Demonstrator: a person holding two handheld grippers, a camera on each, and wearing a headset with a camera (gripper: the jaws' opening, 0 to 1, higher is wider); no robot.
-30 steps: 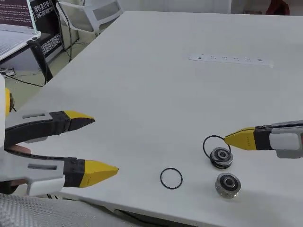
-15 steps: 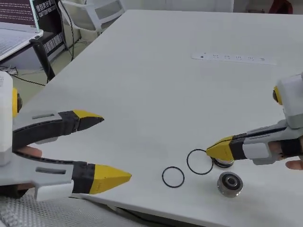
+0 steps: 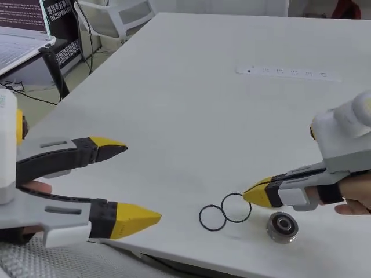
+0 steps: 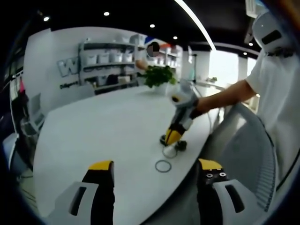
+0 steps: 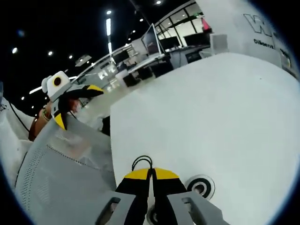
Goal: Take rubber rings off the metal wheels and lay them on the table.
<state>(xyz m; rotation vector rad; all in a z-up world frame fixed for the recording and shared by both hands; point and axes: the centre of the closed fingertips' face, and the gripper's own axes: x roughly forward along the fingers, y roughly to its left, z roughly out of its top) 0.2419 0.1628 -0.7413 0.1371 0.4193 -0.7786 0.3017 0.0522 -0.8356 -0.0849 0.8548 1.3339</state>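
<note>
My right gripper (image 3: 250, 194) is shut on a thin black rubber ring (image 3: 236, 208) and holds it low over the white table (image 3: 191, 104). A second black ring (image 3: 212, 218) lies flat just left of it, the two rings nearly touching. A metal wheel (image 3: 282, 226) lies beside the gripper, near the table's front edge. In the right gripper view the held ring (image 5: 142, 162) sticks out past the shut tips (image 5: 150, 173), with a wheel (image 5: 200, 186) to the right. My left gripper (image 3: 130, 182) hangs open at the lower left, with nothing between its jaws.
A white power strip (image 3: 287, 72) lies far back on the table. A chair (image 3: 113, 20) and a desk with a screen (image 3: 23, 23) stand off the table's left side. The rings and the wheel lie close to the table's front edge (image 3: 191, 263).
My right gripper has moved left from the wheels with the ring in its tips, bringing it next to the loose ring. The left gripper has barely moved.
</note>
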